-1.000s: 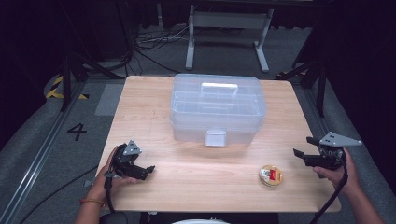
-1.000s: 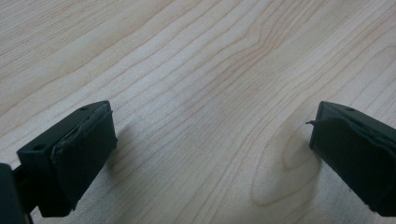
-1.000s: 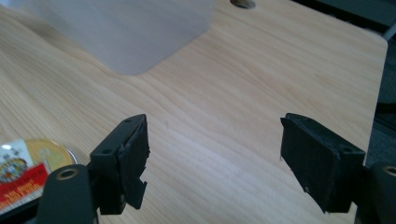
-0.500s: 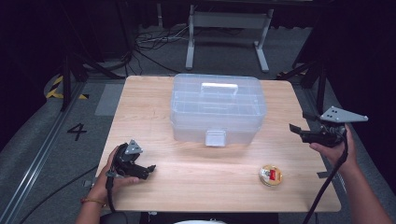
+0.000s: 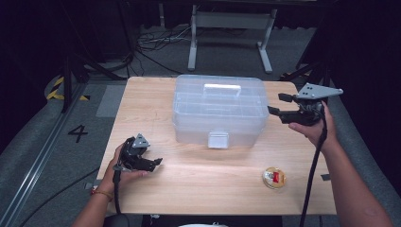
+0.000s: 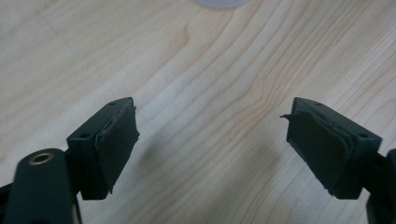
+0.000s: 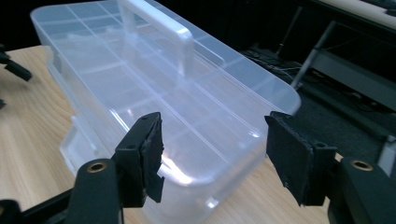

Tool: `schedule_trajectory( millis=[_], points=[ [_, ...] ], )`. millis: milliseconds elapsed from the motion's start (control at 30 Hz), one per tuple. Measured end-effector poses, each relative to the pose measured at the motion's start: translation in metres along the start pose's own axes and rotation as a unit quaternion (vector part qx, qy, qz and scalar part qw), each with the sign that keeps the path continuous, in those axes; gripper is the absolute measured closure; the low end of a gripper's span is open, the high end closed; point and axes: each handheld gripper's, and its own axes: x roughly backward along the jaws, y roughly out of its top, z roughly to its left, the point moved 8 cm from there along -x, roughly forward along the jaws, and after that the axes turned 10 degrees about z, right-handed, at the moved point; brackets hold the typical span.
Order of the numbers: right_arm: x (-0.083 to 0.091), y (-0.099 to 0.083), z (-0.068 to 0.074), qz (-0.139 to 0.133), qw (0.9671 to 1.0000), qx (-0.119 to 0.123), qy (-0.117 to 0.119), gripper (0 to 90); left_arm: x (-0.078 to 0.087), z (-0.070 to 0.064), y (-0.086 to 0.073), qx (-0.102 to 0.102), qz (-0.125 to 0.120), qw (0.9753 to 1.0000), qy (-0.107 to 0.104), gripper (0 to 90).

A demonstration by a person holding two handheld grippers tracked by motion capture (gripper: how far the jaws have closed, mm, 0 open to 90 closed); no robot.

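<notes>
A big clear plastic box [image 5: 218,109] with a handle [image 5: 222,88] on its lid sits on the wooden table [image 5: 198,179], a little toward 12 o'clock from the middle. Its lid is shut, and a small clasp [image 5: 218,139] hangs on the side at 6 o'clock. The right gripper [image 5: 279,104] is held up in the air at 3 o'clock of the box, just beside its end. Its jaws are wide apart and hold nothing. In the right gripper view the box [image 7: 154,93] sits right in front of the jaws. The left gripper [image 5: 152,161] rests low over the table at 7 o'clock of the box, well apart from it. Its jaws are spread wide too, with bare wood [image 6: 205,93] between them. A small round tin [image 5: 274,177] with a red and yellow top lies on the table at 5 o'clock of the box, near the table's edge.
</notes>
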Motion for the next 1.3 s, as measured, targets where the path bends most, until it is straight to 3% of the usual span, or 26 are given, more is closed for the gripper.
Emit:
schedule_trajectory(
  millis=[67, 167, 233, 267, 300, 333, 400, 567, 633, 700, 767, 833, 900, 967, 1133, 1300],
  points=[
    [-0.007, 0.009, 0.004, 0.003, 1.0000, 0.006, 0.006, 37.2, 0.006, 0.000, 0.014, 0.005, -0.022, 0.9997, -0.006, 17.4],
    [-0.019, 0.022, 0.008, 0.013, 0.9998, 0.009, 0.012, 38.0, 0.008, 0.000, 0.037, -0.018, -0.028, 0.9994, 0.000, 15.9],
    [-0.029, 0.026, 0.010, 0.026, 0.9994, 0.013, 0.019, 40.1, 0.010, 0.001, 0.051, -0.026, -0.046, 0.9986, 0.006, 16.8],
    [-0.029, 0.026, 0.010, 0.026, 0.9994, 0.013, 0.019, 40.1, 0.010, 0.001, 0.051, -0.026, -0.046, 0.9986, 0.006, 16.6],
    [-0.035, 0.027, 0.010, 0.040, 0.9990, 0.017, 0.011, 40.7, 0.012, 0.000, 0.060, -0.030, -0.063, 0.9976, 0.005, 16.6],
    [-0.042, 0.029, 0.012, 0.051, 0.9983, 0.019, 0.019, 41.4, 0.013, 0.000, 0.068, -0.030, -0.077, 0.9966, 0.001, 16.7],
    [-0.052, 0.034, 0.015, 0.060, 0.9976, 0.024, 0.024, 41.8, 0.012, -0.001, 0.077, -0.029, -0.089, 0.9956, -0.006, 15.9],
    [-0.072, 0.045, 0.017, 0.081, 0.9960, 0.025, 0.028, 42.4, -0.001, 0.000, 0.094, -0.036, -0.089, 0.9953, -0.007, 15.8],
    [-0.078, 0.048, 0.016, 0.086, 0.9954, 0.032, 0.026, 42.8, -0.004, 0.001, 0.096, -0.041, -0.091, 0.9950, 0.000, 15.8],
    [-0.085, 0.050, 0.015, 0.094, 0.9947, 0.026, 0.033, 44.6, -0.008, -0.001, 0.101, -0.038, -0.086, 0.9954, -0.014, 15.8],
    [-0.088, 0.051, 0.014, 0.097, 0.9944, 0.024, 0.033, 45.8, -0.010, -0.001, 0.104, -0.042, -0.088, 0.9951, -0.011, 15.8],
    [-0.095, 0.054, 0.015, 0.102, 0.9937, 0.029, 0.036, 54.8, -0.012, -0.001, 0.108, -0.038, -0.091, 0.9951, -0.010, 10.7],
    [-0.097, 0.054, 0.016, 0.108, 0.9931, 0.030, 0.033, 56.4, -0.014, 0.000, 0.110, -0.041, -0.092, 0.9948, -0.009, 9.2],
    [-0.102, 0.053, 0.017, 0.120, 0.9917, 0.037, 0.028, 62.7, -0.017, 0.001, 0.110, -0.035, -0.095, 0.9946, -0.023, 7.2],
    [-0.105, 0.056, 0.017, 0.116, 0.9927, 0.022, 0.026, 70.6, -0.019, 0.002, 0.112, -0.025, -0.100, 0.9938, -0.040, 4.5],
    [-0.106, 0.055, 0.017, 0.110, 0.9936, 0.019, 0.016, 75.6, -0.019, 0.001, 0.110, -0.026, -0.093, 0.9946, -0.038, 6.3]
  ],
)
